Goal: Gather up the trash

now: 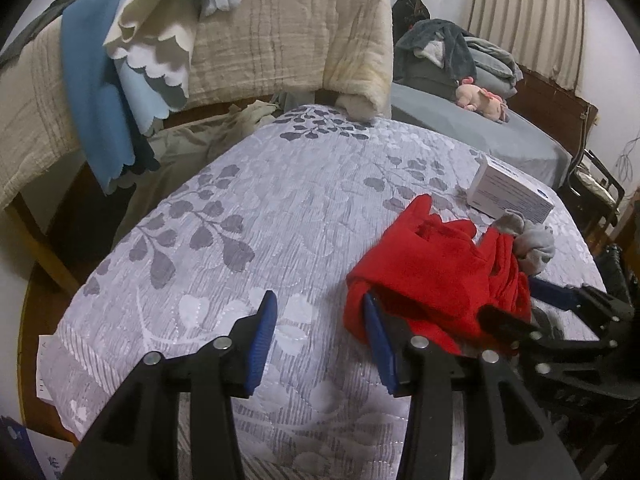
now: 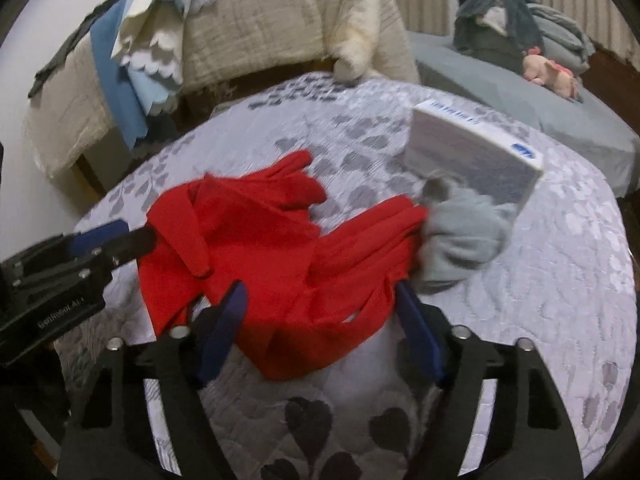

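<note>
- The left gripper [image 1: 320, 336] hovered low over the quilt [image 1: 248, 216], its blue-padded fingers [image 1: 264, 332] apart and clamped on nothing. The right-hand pad just touched the near edge of the red gloves [image 1: 436, 280].
- The quilt was a pale grey cover with stitched darker leaf shapes, ribbed and soft. It would likely give under a press and bunch if a pad dragged on it.
- The red gloves lay near the middle of the quilt in a loose, overlapping heap of soft knit, fingers splayed toward the far side.
- The right gripper [image 2: 316, 332] straddled the near part of that heap. Its fingers [image 2: 224, 328] were apart with red cloth between them, and the pads did not look to be pressing yet.
- To grip well, it seemed best to sink the pads a little deeper, so they would take a thick fold rather than one thin edge, then squeeze before lifting. Otherwise the limp knit might slip out or leave one glove behind.
- A crumpled grey sock [image 2: 464, 236] touched the gloves' fingertips and could be dragged along.
- Beyond it stood a rigid white box [image 2: 472, 152], flat-sided cardboard, leaning on the sock.
</note>
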`<control>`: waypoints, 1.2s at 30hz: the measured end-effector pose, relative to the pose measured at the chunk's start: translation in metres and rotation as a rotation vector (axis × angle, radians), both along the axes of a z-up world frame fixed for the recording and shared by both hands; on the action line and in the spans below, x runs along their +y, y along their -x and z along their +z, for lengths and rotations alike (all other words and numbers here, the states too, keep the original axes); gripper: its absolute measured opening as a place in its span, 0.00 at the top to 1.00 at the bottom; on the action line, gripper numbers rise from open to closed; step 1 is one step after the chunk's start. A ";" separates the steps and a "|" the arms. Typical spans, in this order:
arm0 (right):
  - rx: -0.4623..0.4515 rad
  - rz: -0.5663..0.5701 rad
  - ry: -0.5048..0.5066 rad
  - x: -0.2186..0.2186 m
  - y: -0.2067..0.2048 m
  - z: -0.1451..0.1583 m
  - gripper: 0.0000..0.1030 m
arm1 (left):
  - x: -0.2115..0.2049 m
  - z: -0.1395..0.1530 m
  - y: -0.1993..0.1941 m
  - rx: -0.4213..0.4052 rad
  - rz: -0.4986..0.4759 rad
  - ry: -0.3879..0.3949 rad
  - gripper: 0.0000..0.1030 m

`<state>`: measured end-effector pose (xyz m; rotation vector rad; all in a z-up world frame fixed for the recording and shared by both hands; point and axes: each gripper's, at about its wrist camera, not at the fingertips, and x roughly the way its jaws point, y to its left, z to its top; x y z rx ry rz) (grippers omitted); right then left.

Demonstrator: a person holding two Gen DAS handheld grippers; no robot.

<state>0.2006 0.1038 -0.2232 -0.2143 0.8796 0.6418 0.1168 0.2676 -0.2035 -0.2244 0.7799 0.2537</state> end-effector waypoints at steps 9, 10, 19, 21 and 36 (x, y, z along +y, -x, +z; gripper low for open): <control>0.010 0.016 -0.036 -0.005 0.002 0.003 0.86 | 0.002 -0.003 0.000 0.005 0.001 0.050 0.57; 0.007 0.023 -0.040 -0.006 0.004 0.004 0.87 | 0.001 -0.003 0.000 0.005 -0.005 0.055 0.56; -0.031 -0.017 -0.068 -0.048 0.016 0.031 0.87 | -0.009 -0.002 -0.002 0.006 -0.021 0.054 0.55; -0.035 -0.043 -0.068 -0.060 0.015 0.034 0.87 | -0.013 -0.001 -0.004 0.005 -0.033 0.058 0.55; -0.105 -0.135 -0.087 -0.116 0.006 0.062 0.87 | -0.052 -0.008 -0.046 0.065 -0.138 0.078 0.88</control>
